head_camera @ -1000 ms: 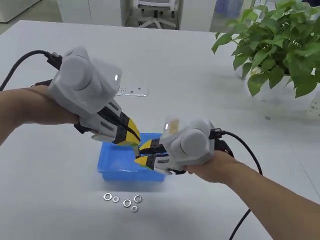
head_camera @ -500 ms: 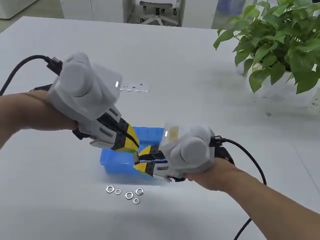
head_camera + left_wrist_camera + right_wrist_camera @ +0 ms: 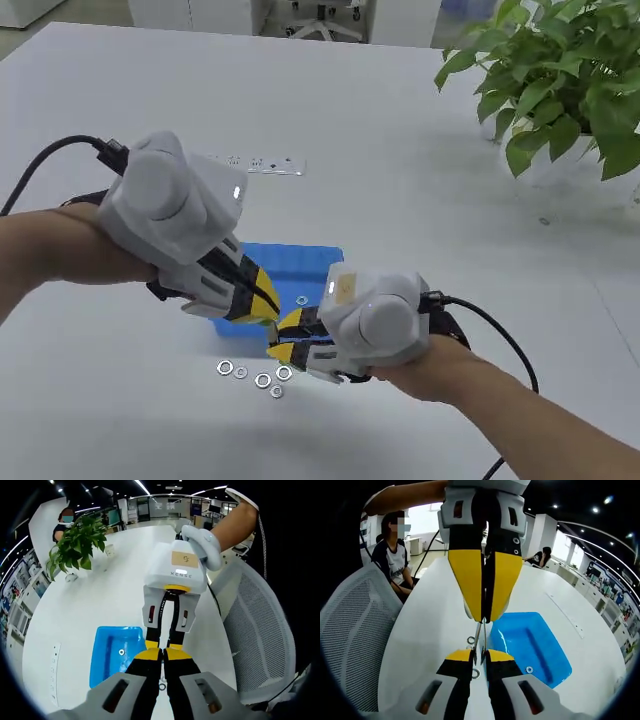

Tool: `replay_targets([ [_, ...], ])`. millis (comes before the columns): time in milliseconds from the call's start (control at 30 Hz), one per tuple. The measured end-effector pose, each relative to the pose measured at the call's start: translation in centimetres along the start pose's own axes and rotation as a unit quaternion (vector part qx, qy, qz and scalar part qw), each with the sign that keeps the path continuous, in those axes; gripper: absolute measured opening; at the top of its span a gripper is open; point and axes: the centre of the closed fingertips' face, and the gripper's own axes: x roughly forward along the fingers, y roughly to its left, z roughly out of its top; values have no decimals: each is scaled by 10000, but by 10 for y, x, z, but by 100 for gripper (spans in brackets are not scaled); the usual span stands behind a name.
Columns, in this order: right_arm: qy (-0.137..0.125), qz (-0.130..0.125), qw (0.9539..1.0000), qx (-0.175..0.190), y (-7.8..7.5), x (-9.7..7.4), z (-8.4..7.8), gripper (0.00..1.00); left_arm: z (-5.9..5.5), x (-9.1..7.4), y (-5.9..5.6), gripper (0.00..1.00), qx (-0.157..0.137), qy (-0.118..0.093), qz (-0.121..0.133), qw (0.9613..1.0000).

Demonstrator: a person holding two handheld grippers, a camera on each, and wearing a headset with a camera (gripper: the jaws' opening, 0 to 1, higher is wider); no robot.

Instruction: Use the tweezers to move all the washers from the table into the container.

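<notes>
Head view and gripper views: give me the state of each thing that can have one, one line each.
Blue plastic container: open-topped, one washer inside.
Silver metal washers: loose cluster on the white table, outside the container.
Thin metal tweezers: clamped by both grippers.
Left gripper: shut on the tweezers.
Right gripper: shut on the tweezers.

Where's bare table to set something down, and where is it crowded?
Free: tabletop between power strip and plant, and right of the container. Crowded: left claw and right claw meet at the tweezers above the washers.
</notes>
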Motion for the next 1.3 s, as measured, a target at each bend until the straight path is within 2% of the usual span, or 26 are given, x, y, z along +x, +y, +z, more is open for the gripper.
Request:
replay_targets([
  [633, 84, 165, 9997, 176, 23, 9, -16, 12, -14, 15, -18, 5, -142, 60, -179, 9997],
  [1067, 133, 232, 9993, 268, 28, 12, -24, 12, -19, 22, -21, 5, -172, 100, -244, 9995],
  [1300, 134, 246, 9991, 312, 29, 13, -26, 12, -17, 23, -22, 5, -195, 57, -243, 9995],
])
